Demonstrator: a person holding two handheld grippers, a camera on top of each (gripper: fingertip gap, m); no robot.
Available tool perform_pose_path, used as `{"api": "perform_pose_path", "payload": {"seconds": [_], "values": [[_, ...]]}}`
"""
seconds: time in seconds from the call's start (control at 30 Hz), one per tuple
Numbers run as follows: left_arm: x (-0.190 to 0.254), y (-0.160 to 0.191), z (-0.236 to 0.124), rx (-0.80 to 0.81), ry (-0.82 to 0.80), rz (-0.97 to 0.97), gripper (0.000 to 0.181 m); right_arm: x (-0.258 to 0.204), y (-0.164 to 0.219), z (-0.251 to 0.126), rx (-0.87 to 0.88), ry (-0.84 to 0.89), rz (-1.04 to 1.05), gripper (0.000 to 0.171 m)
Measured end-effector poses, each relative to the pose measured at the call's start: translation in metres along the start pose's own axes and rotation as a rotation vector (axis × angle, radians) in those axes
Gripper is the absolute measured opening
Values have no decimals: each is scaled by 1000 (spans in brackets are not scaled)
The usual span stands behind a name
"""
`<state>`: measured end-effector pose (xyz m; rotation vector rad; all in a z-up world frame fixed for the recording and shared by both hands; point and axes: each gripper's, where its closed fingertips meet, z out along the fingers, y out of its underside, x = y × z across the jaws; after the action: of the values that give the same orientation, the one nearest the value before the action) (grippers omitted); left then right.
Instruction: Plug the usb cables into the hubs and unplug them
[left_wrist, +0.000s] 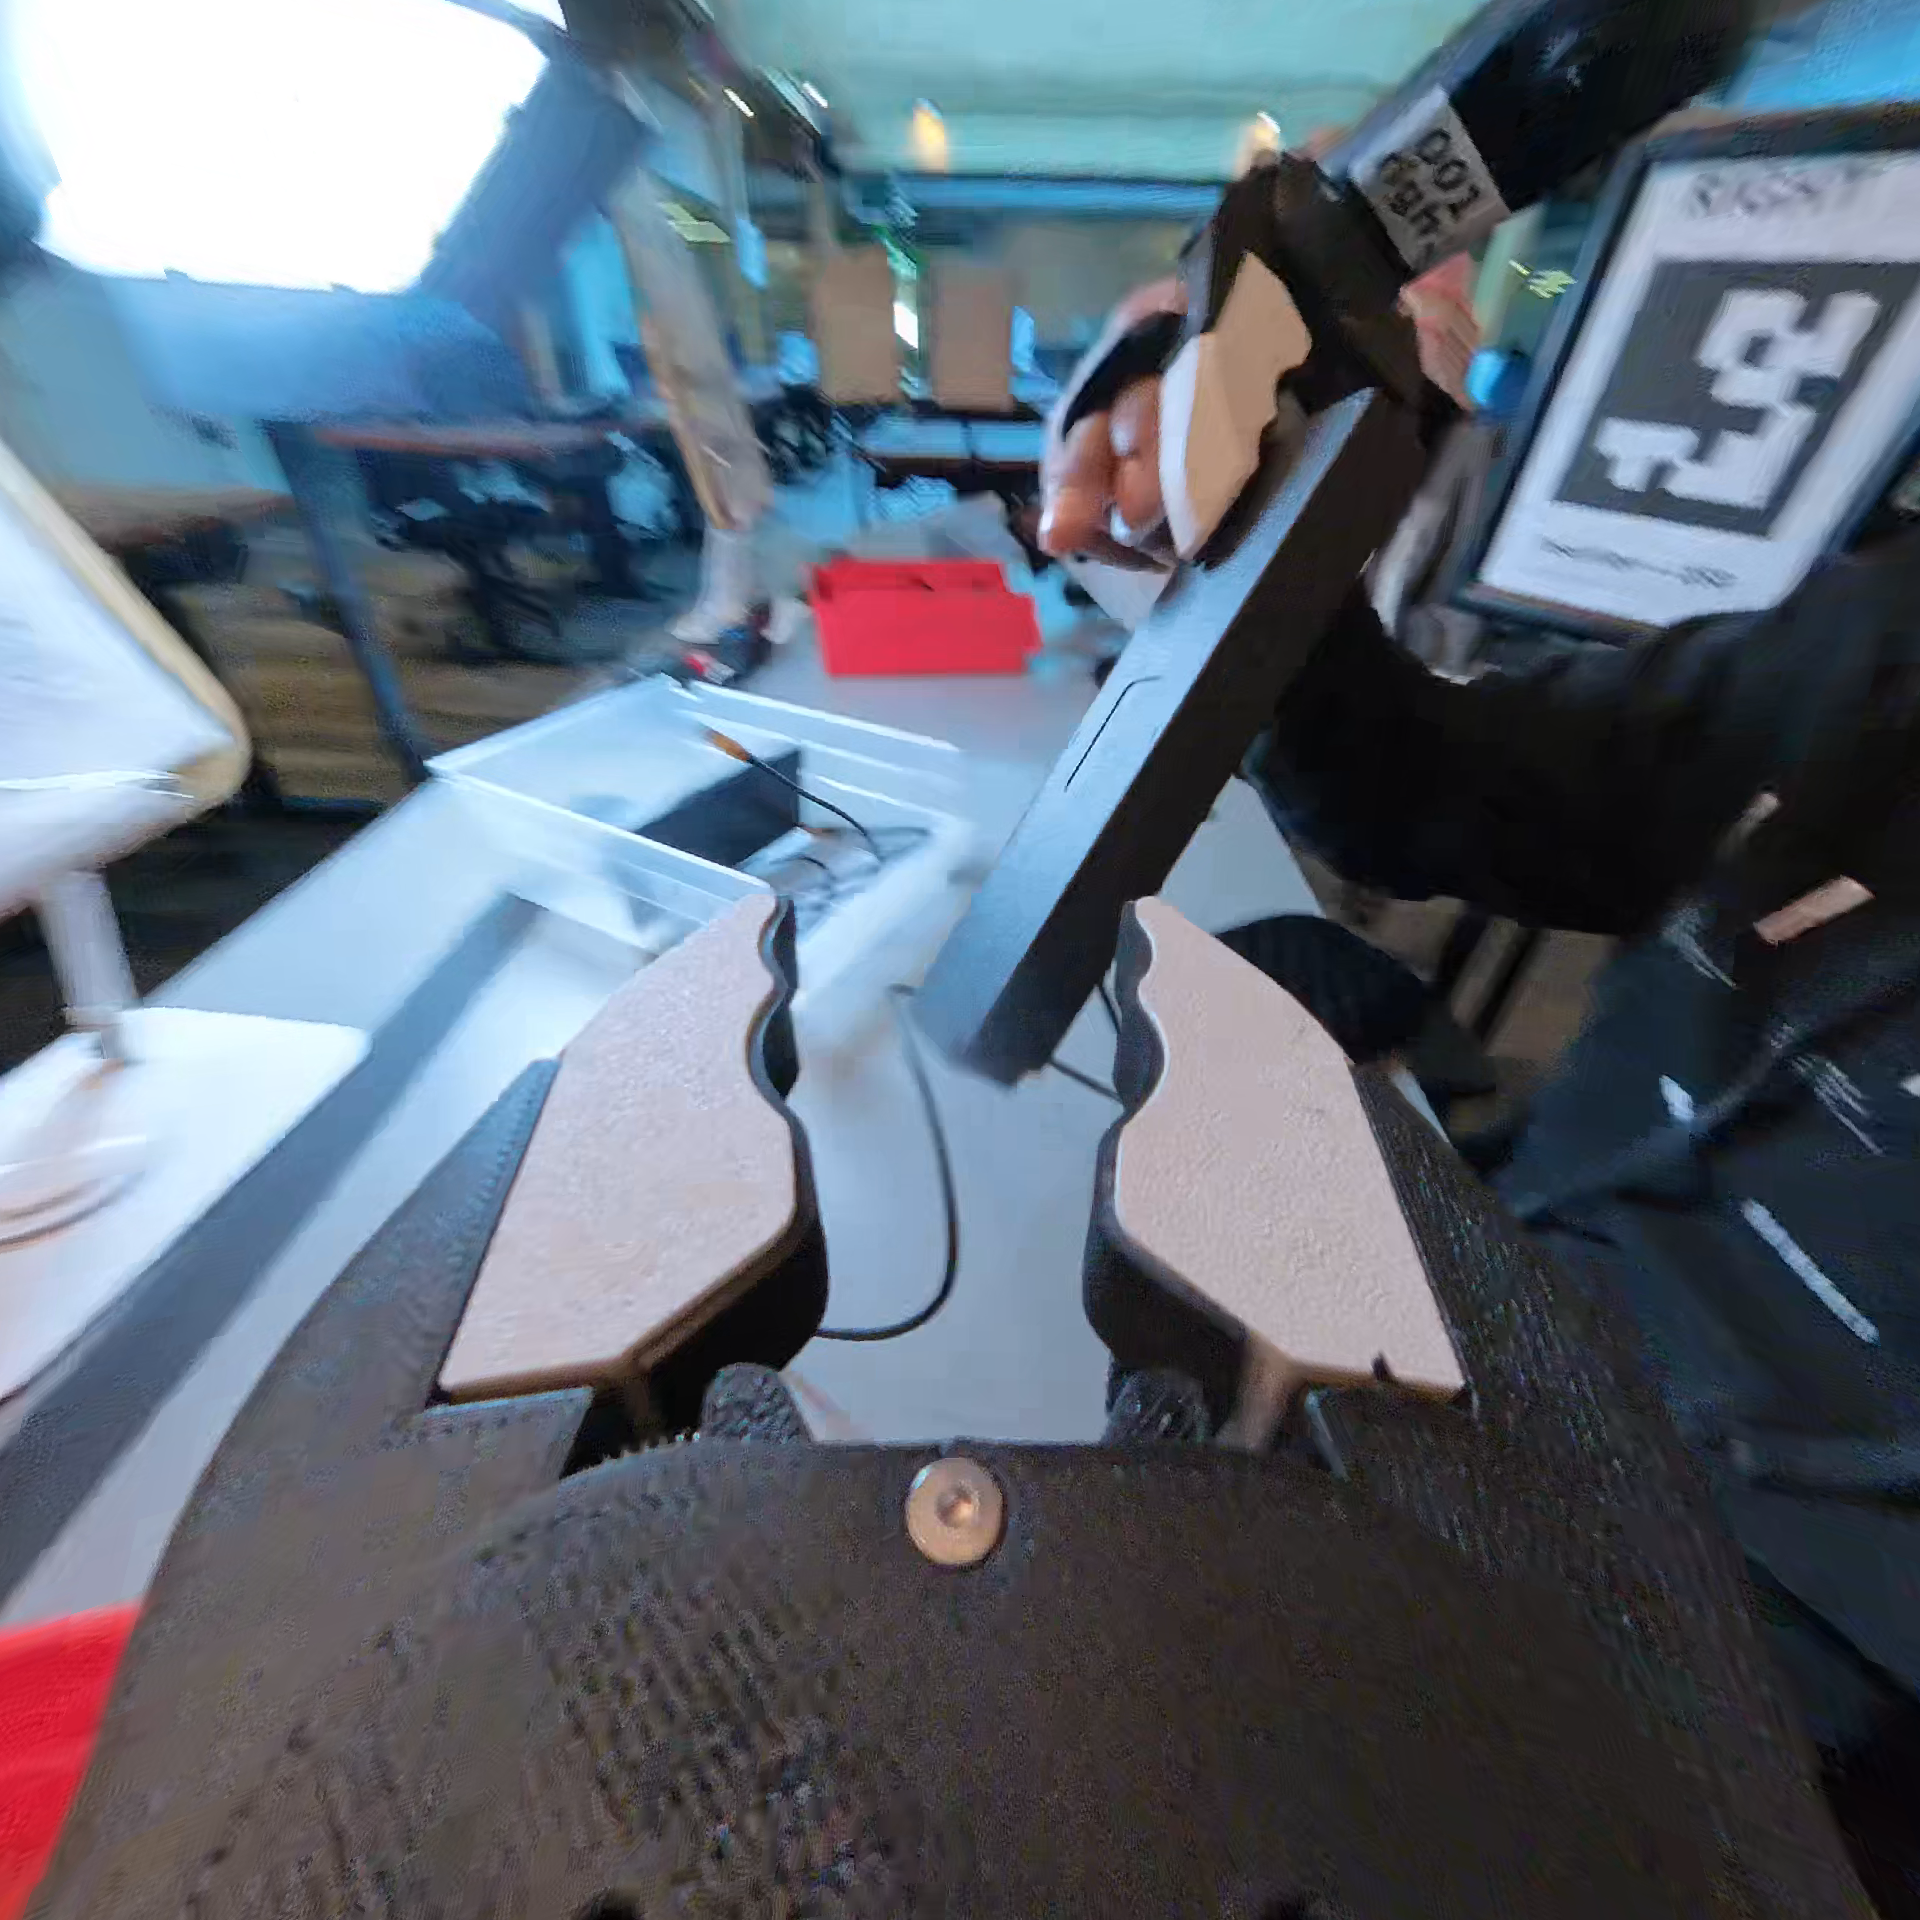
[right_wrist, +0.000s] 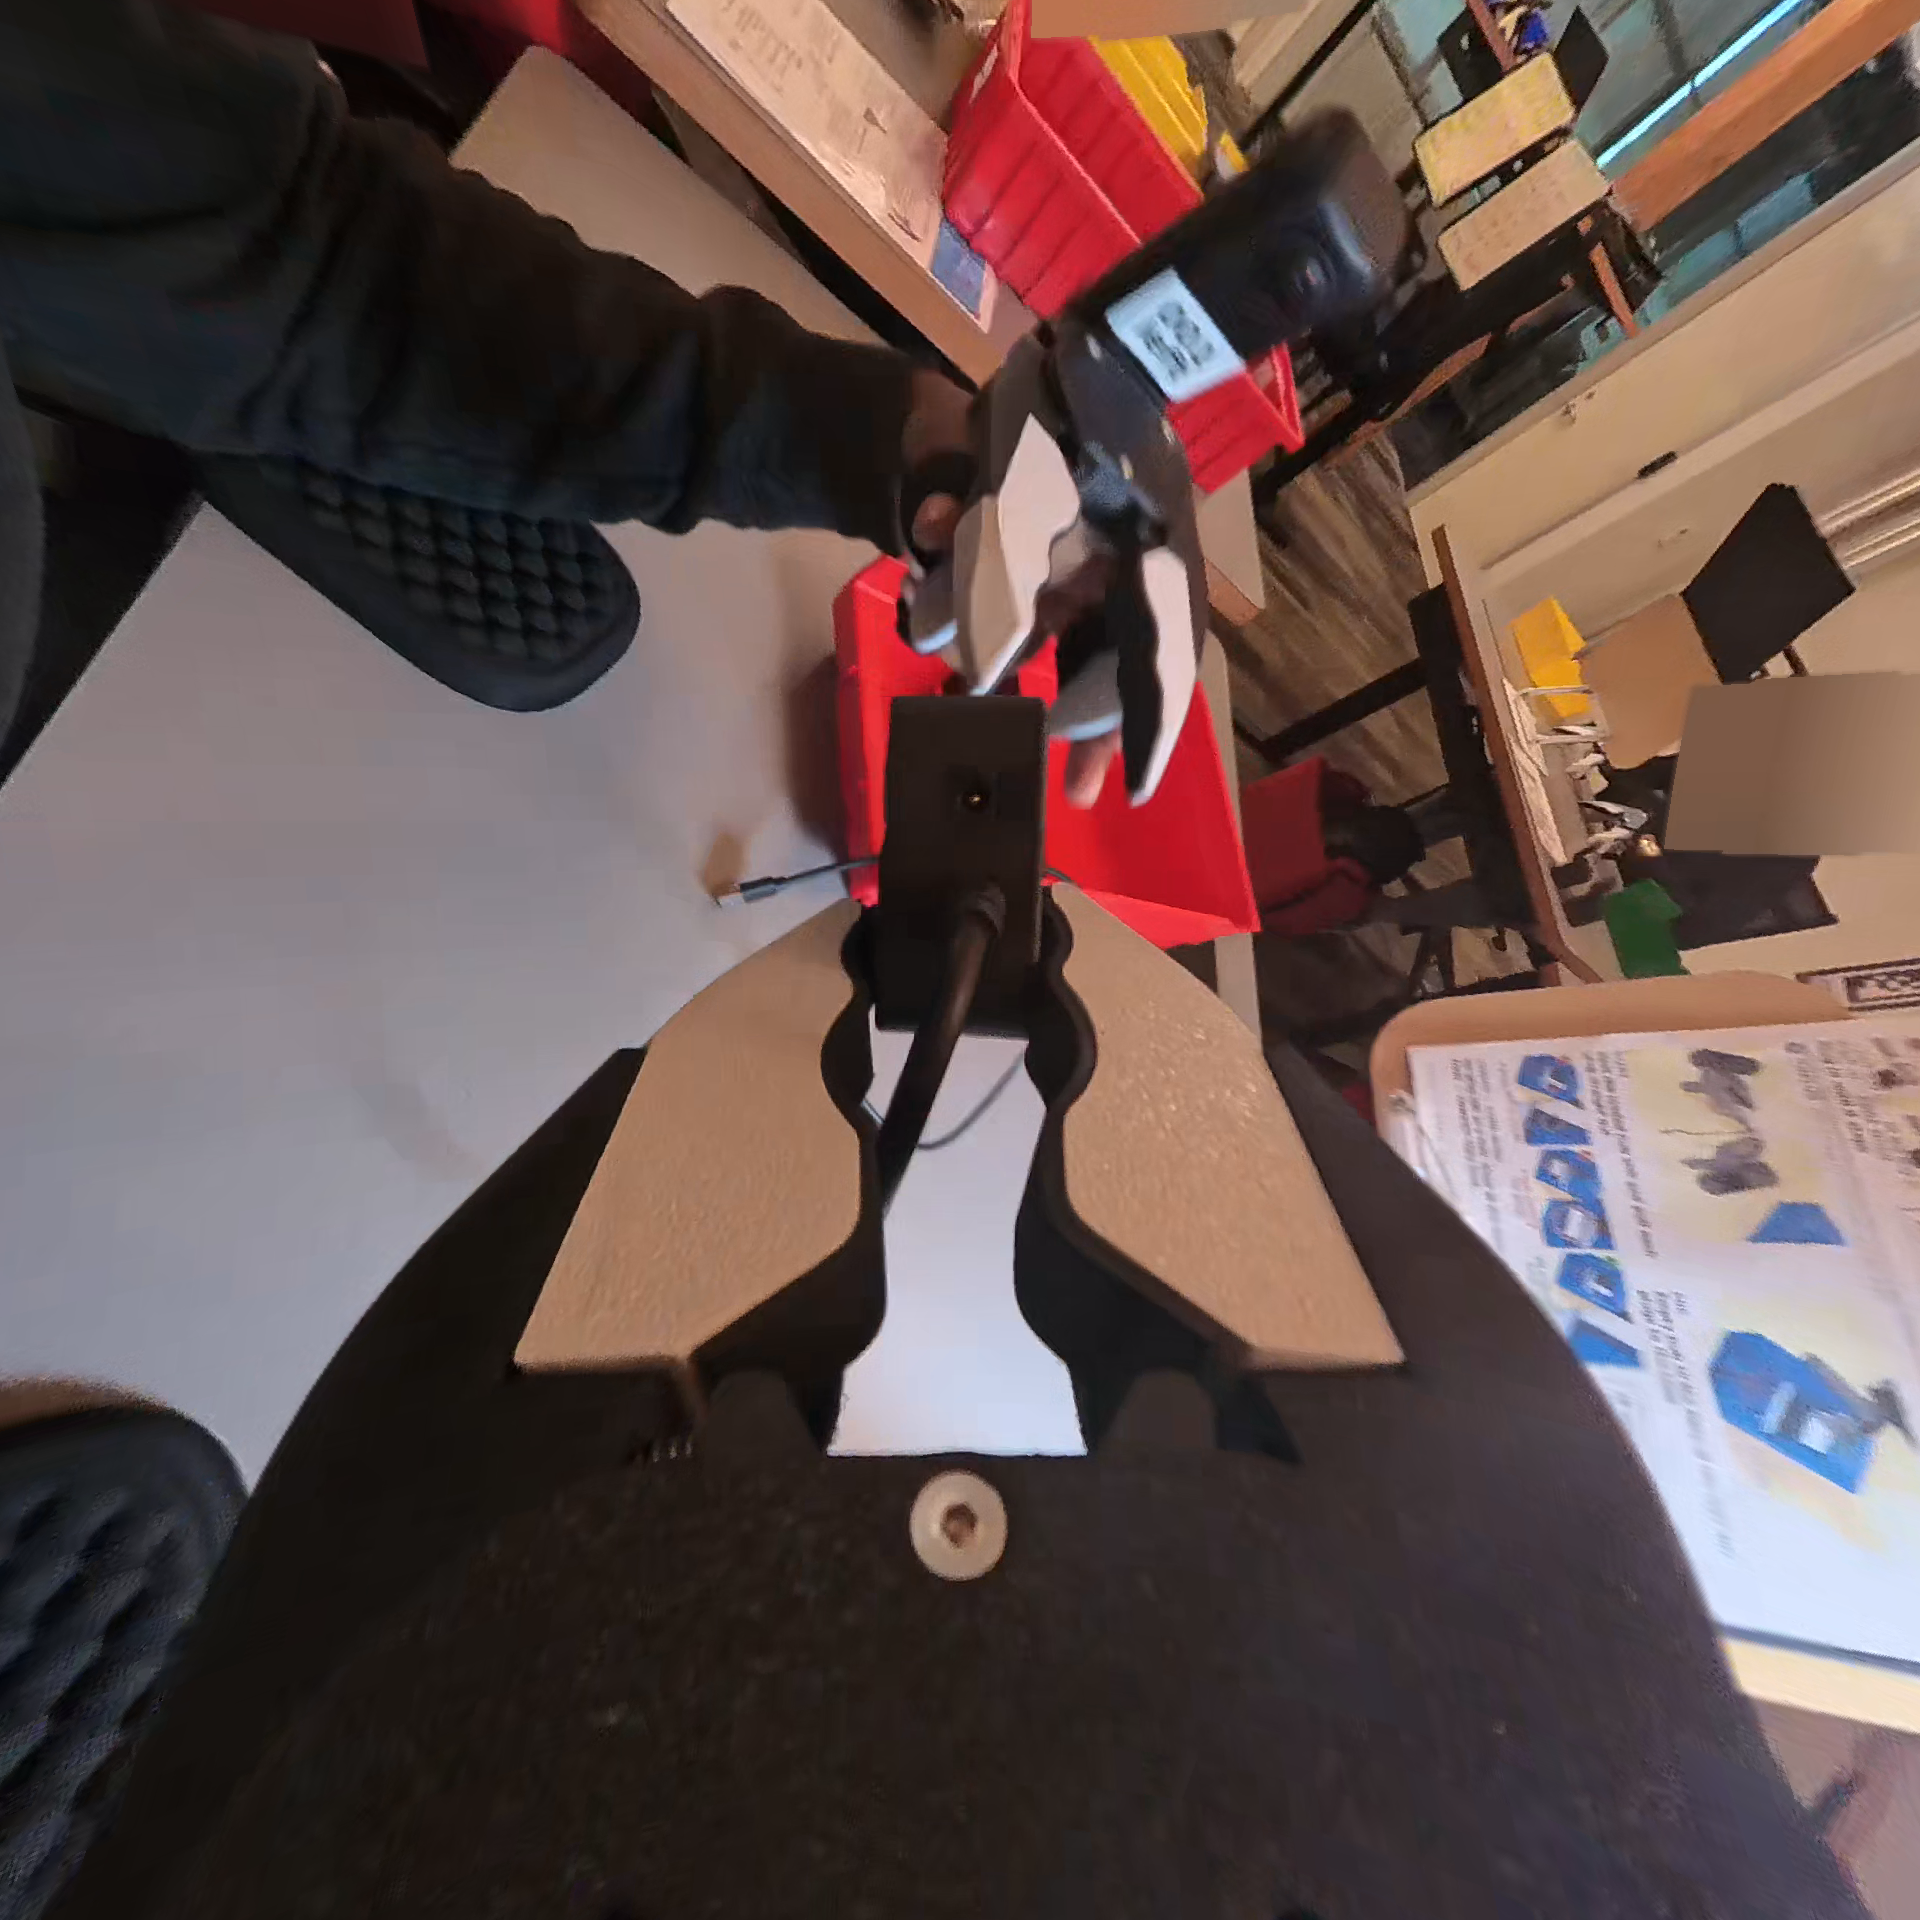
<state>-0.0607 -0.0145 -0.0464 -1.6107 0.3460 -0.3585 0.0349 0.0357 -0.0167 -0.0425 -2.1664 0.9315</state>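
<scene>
Clamped on the black hub, the right gripper should steady it while the spread, empty left gripper fetches the loose cable beside the hub.

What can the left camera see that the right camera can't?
Only the left wrist view shows the clear tray with thin wires in it and the big black-and-white marker board.

Only the right wrist view shows the hub's end with its thick cord, the loose plug and the yellow bins.

Both show the black hub, both grippers, and the white table.
</scene>
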Motion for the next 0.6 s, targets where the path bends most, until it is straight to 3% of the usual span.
{"api": "perform_pose_path", "payload": {"seconds": [0.07,0.17,0.4,0.43,0.53,0.6], "values": [[-4,-4,-14,9,-42,12,54,21,-9,-13,-31,24,-17,27],[-15,28,-11,-194,-131,75,59,47,-24,-32,-50,57,-21,26],[-13,124,54,-664,-125,174,66,74,-40,-54,30,178,18,27],[-16,144,58,-767,-138,186,63,75,-39,-56,45,194,26,26],[-42,184,51,-986,-268,286,0,76,-31,-63,64,221,54,27],[-42,176,52,-935,-268,263,0,74,-19,-69,36,234,73,27]]}}
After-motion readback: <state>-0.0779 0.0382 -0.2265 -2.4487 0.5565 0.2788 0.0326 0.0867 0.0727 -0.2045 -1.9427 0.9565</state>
